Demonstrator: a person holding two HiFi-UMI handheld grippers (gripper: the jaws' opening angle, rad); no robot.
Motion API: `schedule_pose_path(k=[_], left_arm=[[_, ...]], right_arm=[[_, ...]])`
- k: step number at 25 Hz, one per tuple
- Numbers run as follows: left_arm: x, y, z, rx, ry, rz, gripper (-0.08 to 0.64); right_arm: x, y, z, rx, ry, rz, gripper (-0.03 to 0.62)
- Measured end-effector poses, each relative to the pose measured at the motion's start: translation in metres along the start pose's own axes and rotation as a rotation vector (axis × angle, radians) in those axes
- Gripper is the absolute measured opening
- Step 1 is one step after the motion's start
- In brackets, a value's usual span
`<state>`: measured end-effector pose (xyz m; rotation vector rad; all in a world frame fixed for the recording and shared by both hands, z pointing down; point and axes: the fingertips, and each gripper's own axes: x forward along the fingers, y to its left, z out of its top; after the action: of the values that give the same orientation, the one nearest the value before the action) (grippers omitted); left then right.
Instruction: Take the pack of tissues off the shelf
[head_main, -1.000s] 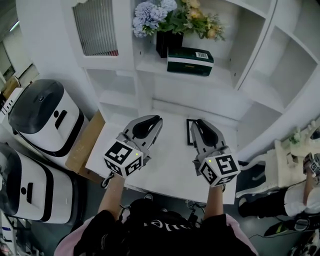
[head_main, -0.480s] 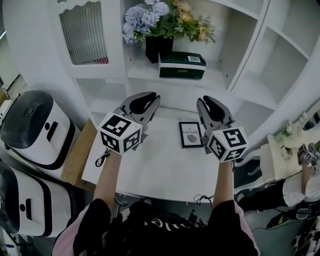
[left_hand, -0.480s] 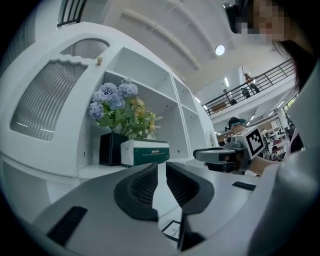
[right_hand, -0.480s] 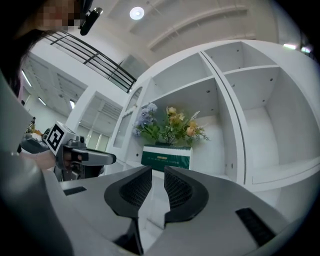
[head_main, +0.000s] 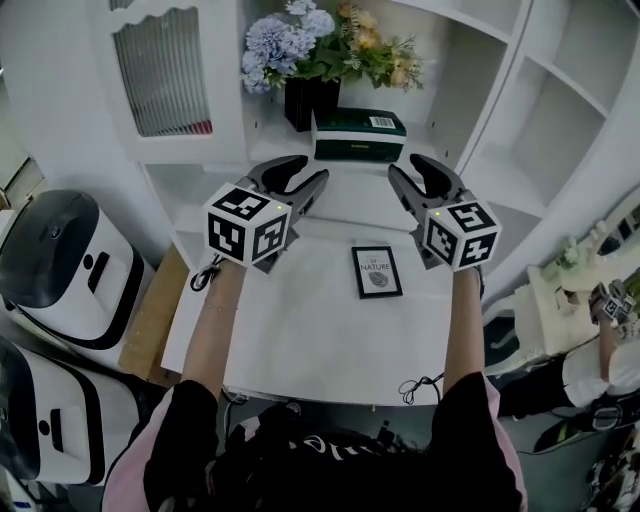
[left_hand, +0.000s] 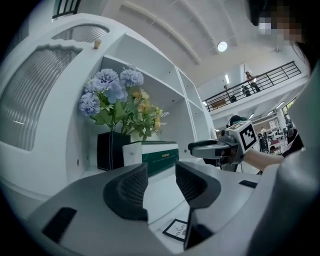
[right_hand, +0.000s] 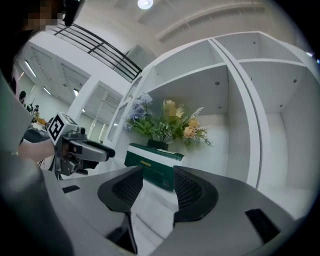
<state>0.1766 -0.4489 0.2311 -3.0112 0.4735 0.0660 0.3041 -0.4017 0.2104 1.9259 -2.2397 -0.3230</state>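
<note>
Head view: tissues (head_main: 360, 134) near shelf (head_main: 432, 152) edge

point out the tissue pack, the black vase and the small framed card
tissue pack (head_main: 358, 138), head view, middle of its green body
black vase (head_main: 305, 103), head view, its front face
framed card (head_main: 377, 271), head view, its white centre

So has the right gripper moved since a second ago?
Yes. The right gripper has gone forward, from beside the framed card to beyond it, toward the tissue pack. Its jaws are opening, with nothing between them.
</note>
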Motion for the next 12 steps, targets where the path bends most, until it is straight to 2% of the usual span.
schedule_pose_path(k=[4, 7, 12], left_arm=[[0.009, 0.012, 0.011, -0.010, 0.026, 0.018, 0.193], [0.016, 0.021, 0.018, 0.011, 0.048, 0.040, 0.203], [0.028, 0.031, 0.009, -0.003, 0.099, 0.051, 0.210]], right_arm=[[0.010, -0.019, -0.004, 0.024, 0.035, -0.009, 0.199], [0.018, -0.027, -0.007, 0.061, 0.062, 0.011, 0.215], [0.030, -0.032, -0.006, 0.033, 0.100, 0.019, 0.222]])
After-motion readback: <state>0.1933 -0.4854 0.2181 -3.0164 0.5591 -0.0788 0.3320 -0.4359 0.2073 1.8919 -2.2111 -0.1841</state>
